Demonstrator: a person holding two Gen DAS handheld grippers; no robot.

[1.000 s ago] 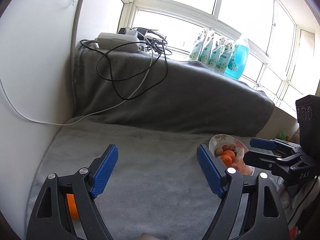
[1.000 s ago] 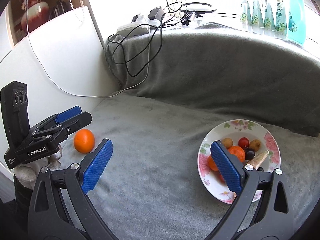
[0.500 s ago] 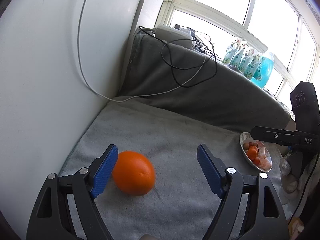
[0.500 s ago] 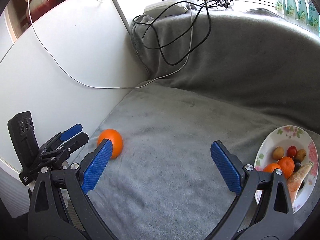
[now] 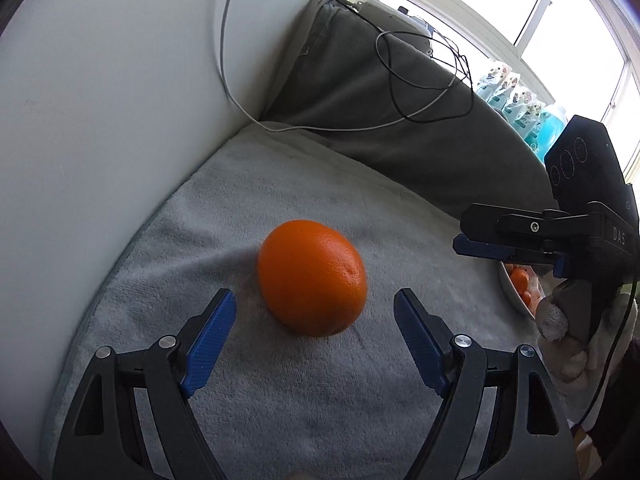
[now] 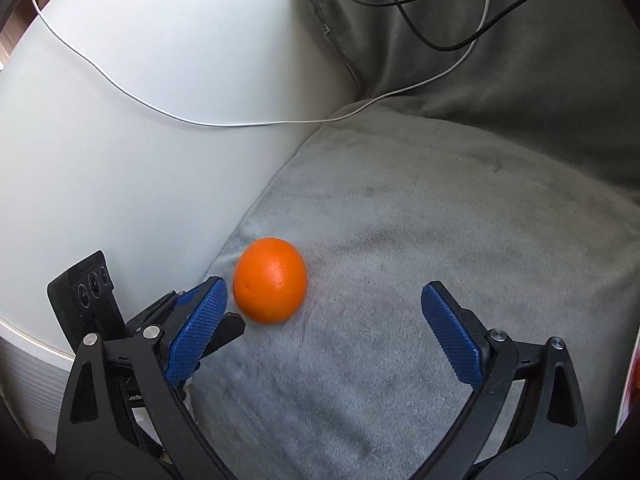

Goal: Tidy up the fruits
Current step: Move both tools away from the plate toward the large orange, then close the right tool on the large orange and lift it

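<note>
- The left gripper (image 5: 315, 322) is spread wide, its blue pads (image 5: 210, 336) on either side of the orange without touching it.
- The orange (image 5: 312, 277) lies on the grey blanket (image 5: 280, 400), just ahead of those fingertips and near the blanket's left edge, close to the white panel (image 5: 120, 100).
- In the right wrist view the orange (image 6: 270, 280) sits just beyond the tip of the left gripper (image 6: 208, 312), which enters from the lower left, between that tip and the blanket's left edge.
- The right gripper (image 6: 324, 332) is also spread wide and holds nothing; the orange lies ahead of its left pad (image 6: 196, 332), apart from it.
- In the left wrist view the right gripper (image 5: 520, 240) shows side-on at the right edge, above the blanket.
- A plate (image 5: 514, 294) with small orange fruits peeks out behind it at the blanket's right edge.
- Farther back the blanket rises over a hump, where a white cable (image 5: 360, 128) and a black cable (image 5: 420, 80) trail down.
- Blue bottles (image 5: 554, 128) stand by the window at the far right.
</note>
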